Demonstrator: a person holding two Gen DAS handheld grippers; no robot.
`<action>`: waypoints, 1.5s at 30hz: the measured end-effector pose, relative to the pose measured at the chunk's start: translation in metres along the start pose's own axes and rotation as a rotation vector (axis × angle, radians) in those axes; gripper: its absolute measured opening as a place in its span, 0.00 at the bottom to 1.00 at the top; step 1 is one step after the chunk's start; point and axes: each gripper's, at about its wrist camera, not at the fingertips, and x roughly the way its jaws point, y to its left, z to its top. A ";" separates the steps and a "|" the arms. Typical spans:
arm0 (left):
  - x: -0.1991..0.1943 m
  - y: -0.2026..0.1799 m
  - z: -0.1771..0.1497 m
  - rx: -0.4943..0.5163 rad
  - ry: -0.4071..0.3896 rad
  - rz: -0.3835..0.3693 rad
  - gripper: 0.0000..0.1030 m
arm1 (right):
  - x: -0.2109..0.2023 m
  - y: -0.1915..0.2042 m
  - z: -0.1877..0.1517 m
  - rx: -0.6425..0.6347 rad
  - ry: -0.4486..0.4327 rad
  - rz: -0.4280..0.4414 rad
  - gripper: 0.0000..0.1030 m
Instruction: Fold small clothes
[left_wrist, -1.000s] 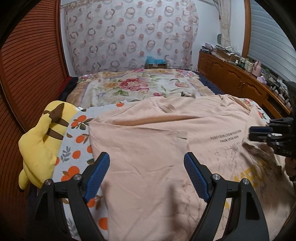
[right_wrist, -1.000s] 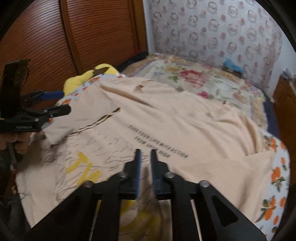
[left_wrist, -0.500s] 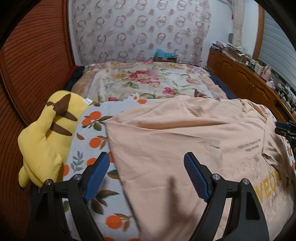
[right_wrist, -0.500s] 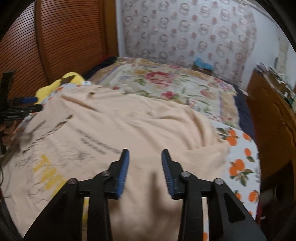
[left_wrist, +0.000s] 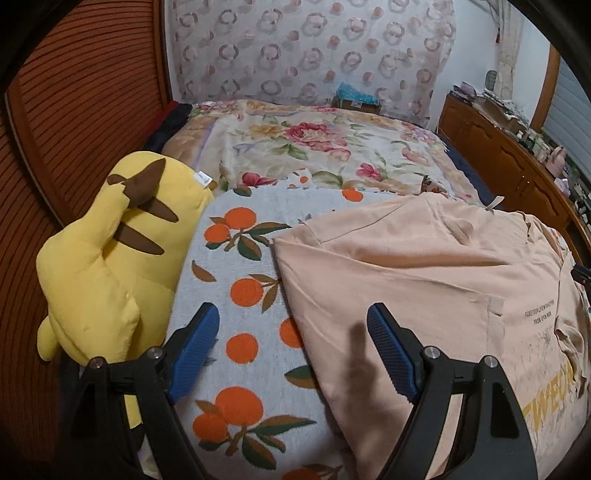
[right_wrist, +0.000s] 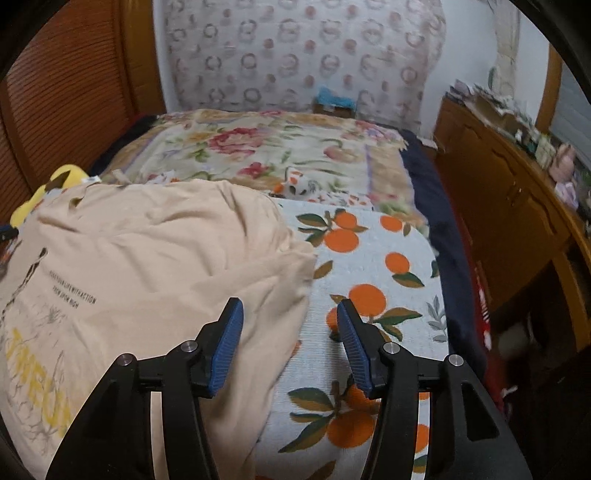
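Peach T-shirt (left_wrist: 424, 280) lies spread on the orange-print blanket (left_wrist: 236, 295); left gripper (left_wrist: 291, 347) wide open, right gripper (right_wrist: 290, 341) just opening, both empty, straddling opposite edges, seemingly to pinch them.

Both my cams sit behind the fingers, angled down at the bed, close over it. Left cam looks along my left gripper (left_wrist: 291, 347) over the left edge of the peach T-shirt (left_wrist: 424, 280), plush toy (left_wrist: 110, 258) beside it. Right cam looks along my right gripper (right_wrist: 290, 341) over its right edge. Shared: shirt, orange-print sheet (right_wrist: 388, 266), floral blanket (left_wrist: 314, 147), far wall.
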 end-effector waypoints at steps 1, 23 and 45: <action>0.002 -0.001 0.001 0.002 0.000 -0.003 0.80 | 0.002 0.000 0.000 0.003 0.003 0.001 0.52; 0.016 -0.009 0.015 0.069 0.037 -0.083 0.43 | 0.025 0.004 0.018 -0.004 -0.010 0.063 0.52; -0.104 -0.025 0.004 0.074 -0.239 -0.183 0.00 | -0.072 0.029 0.031 -0.007 -0.263 0.199 0.03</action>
